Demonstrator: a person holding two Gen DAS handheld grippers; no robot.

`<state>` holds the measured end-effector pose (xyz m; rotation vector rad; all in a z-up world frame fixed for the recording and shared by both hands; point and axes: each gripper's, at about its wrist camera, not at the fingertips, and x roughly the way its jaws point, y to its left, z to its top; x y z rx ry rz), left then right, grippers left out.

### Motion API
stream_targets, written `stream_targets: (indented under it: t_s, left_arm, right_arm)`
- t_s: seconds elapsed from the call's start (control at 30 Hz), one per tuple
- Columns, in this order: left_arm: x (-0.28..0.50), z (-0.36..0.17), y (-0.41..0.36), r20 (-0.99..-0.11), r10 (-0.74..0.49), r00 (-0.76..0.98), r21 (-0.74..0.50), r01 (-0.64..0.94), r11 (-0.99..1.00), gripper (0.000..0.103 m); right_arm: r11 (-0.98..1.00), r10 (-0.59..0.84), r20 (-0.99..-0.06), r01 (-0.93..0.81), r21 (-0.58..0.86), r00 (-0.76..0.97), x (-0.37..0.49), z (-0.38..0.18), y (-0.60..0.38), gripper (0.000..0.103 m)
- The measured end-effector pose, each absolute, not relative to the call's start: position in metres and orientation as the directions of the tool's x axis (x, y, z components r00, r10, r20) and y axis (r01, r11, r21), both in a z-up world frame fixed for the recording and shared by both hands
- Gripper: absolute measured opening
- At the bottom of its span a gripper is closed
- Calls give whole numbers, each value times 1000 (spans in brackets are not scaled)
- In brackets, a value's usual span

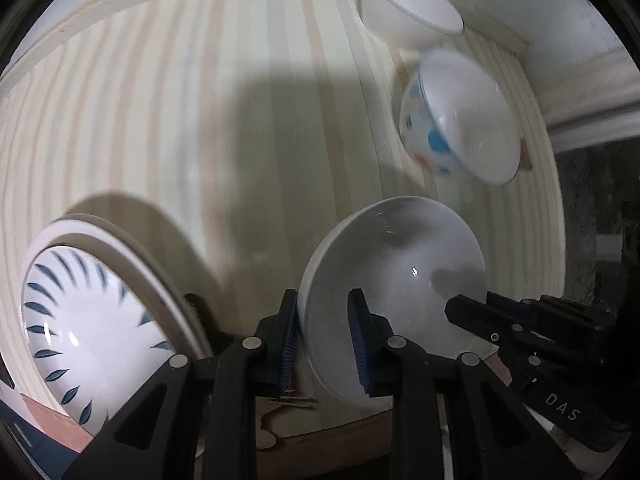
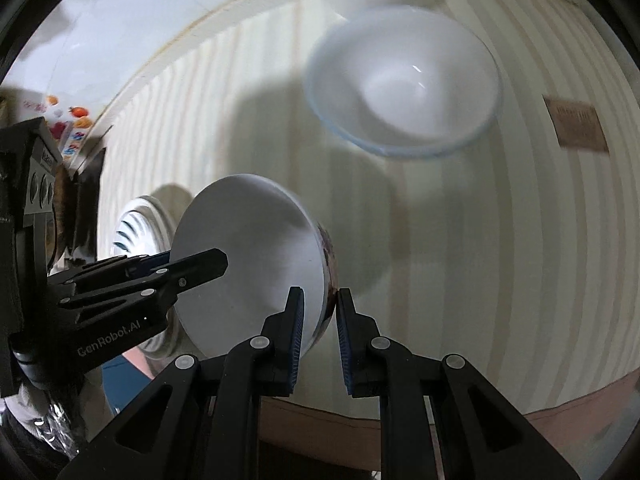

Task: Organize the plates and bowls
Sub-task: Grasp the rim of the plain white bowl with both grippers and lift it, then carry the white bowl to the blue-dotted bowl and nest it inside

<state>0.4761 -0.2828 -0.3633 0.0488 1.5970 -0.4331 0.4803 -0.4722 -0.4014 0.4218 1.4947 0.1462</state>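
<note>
A: Left wrist view: a white bowl (image 1: 396, 280) is seen held by its rim between the blue ribbed pads of the left hand-held gripper (image 1: 326, 344), which is clenched on the near wall. The same bowl (image 2: 248, 256) is also pinched at the opposite rim by the right hand-held gripper (image 2: 318, 340). It is carried tilted above the striped table (image 1: 160, 120), not resting on it.

B: What could be lost from here?

A: A slip is judged the main risk. The bowl is glazed, smooth and glossy, and only thin rim edges are gripped. If the two grips are pulled apart or twisted unevenly, the bowl could be levered out and dropped.

B: And the neighbours?

A: A blue-spotted bowl (image 1: 460, 120) with a rounded wall is seen just beyond, and a plain white bowl (image 1: 408, 8) farther off. A careless swing could knock either. To the left, a plate with blue leaf marks (image 1: 80, 328) lies in a wider pale plate (image 1: 132, 248), both flat and hard-glazed. Chipping would be expected from any hard contact. The table covering appears cloth-like, striped cream and tan.
</note>
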Motion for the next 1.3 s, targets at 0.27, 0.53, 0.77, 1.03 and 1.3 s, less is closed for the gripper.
stream_targets:
  t_s: [0.27, 0.53, 0.77, 1.03, 1.3]
  left_arm:
    - [476, -373, -307, -976, -198, -86, -216, 323, 921, 22]
    - [477, -378, -326, -981, -175, -87, -194, 326, 925, 23]
    - [478, -378, -328, -982, -170, -87, -189, 328, 925, 22]
    - [488, -323, -312, -982, -189, 21, -175, 293, 940, 23]
    - [549, -320, -360, -962, -271, -12, -263, 288, 921, 31]
  right_arm:
    - [903, 356, -930, 225, 367, 89, 475, -420, -487, 18]
    - [905, 349, -933, 226, 361, 91, 480, -419, -492, 18]
    - [906, 353, -931, 215, 364, 87, 482, -419, -492, 19]
    - [854, 434, -889, 249, 457, 144, 478, -400, -519, 21]
    - [821, 389, -868, 312, 479, 308, 516, -365, -586, 48]
